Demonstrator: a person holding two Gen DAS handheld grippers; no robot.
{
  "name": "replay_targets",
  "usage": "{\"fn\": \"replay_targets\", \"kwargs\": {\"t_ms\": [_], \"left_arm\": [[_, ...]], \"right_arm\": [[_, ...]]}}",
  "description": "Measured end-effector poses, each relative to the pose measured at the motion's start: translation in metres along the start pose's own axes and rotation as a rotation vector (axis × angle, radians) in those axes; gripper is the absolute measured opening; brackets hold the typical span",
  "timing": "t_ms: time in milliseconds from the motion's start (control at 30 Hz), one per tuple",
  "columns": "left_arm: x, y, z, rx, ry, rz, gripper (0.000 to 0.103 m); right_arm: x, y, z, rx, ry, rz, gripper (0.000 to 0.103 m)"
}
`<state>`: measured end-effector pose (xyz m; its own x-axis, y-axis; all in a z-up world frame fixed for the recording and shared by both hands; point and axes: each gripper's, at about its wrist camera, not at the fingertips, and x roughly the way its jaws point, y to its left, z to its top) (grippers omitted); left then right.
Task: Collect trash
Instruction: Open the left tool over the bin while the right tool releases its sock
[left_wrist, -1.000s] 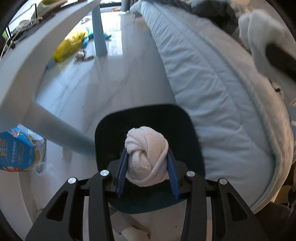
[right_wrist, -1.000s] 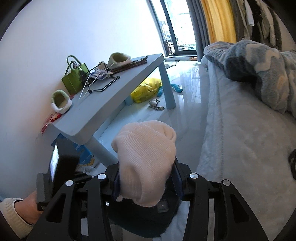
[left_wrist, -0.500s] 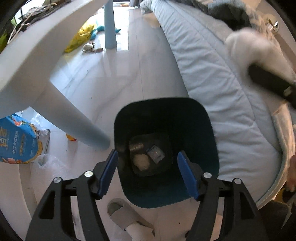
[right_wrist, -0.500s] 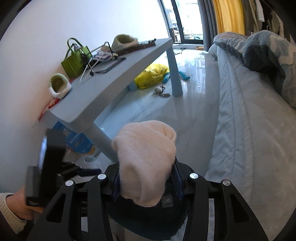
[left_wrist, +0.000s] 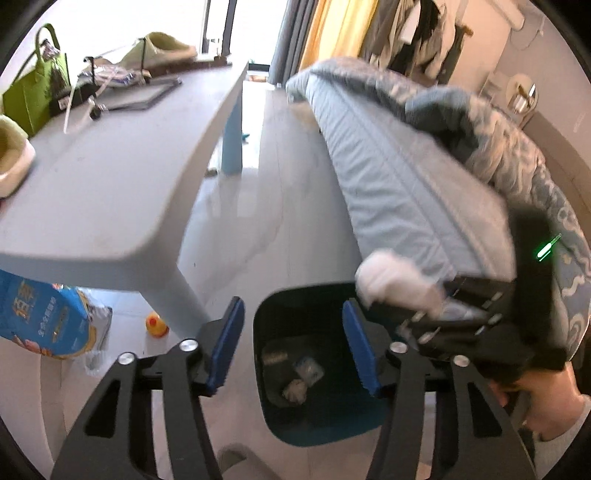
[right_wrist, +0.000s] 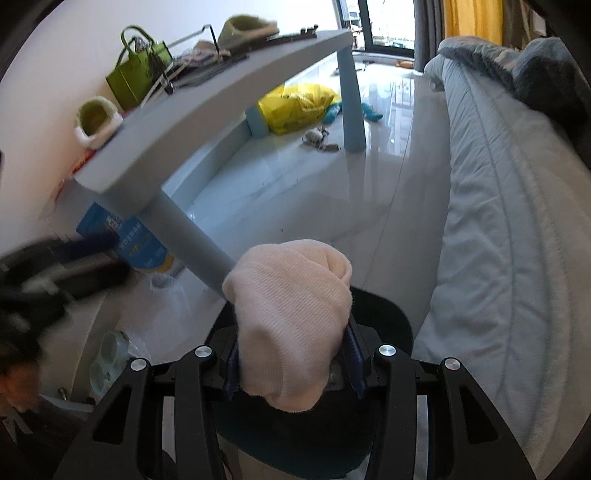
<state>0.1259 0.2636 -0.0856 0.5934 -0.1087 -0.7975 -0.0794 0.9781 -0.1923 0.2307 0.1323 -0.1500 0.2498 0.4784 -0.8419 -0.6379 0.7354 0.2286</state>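
Left wrist view: left gripper with blue-padded jaws parted and nothing between them, having just narrowed a little, poised above the dark teal plastic waste bin on the pale glossy floor. Inside the bin, a crumpled white wad and a few small wrappers at the bottom. Just right of the bin's far rim, the right gripper, blurred, bearing a rolled pale pink knitted sock. Left of the bin, a light grey plastic table with one leg near the bin, a small yellow rubber duck and a blue printed bag beneath it; on the right, a light blue quilted mattress. Right wrist view: right gripper clamped on the rolled pale pink knitted sock, pads pressing both sides, directly over the bin, whose dark rim shows behind and below the sock. Left gripper blurred at the left edge. Under the table, a yellow plastic bag farther off.
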Motion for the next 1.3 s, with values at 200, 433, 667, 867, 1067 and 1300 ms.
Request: {"fn": "replay_targets", "kwargs": {"t_ms": [200,433,667,867,1067,1300], "left_arm": [[-0.022,0.002,0.013,-0.029,-0.096,-0.038,0.051],[-0.036,-0.006,0.023,-0.023,-0.156,-0.054,0.048],[-0.043,-0.015,0.030,0.007,-0.192,-0.031,0.046],[-0.059,-0.025,0.038,0.020,-0.239,-0.036,0.046],[-0.067,-0.048,0.044,0.049,-0.269,-0.035,0.046],[-0.070,-0.072,0.053,0.050,-0.290,-0.058,0.046]], "right_arm": [[0.027,0.006,-0.012,-0.030,0.090,-0.016,0.046],[0.053,0.012,-0.029,-0.083,0.185,-0.040,0.047],[0.058,0.011,-0.040,-0.111,0.227,-0.088,0.061],[0.044,0.011,-0.041,-0.114,0.214,-0.067,0.068],[0.019,0.004,-0.040,-0.096,0.176,-0.047,0.076],[-0.027,0.000,-0.033,-0.121,0.050,-0.022,0.077]]}}
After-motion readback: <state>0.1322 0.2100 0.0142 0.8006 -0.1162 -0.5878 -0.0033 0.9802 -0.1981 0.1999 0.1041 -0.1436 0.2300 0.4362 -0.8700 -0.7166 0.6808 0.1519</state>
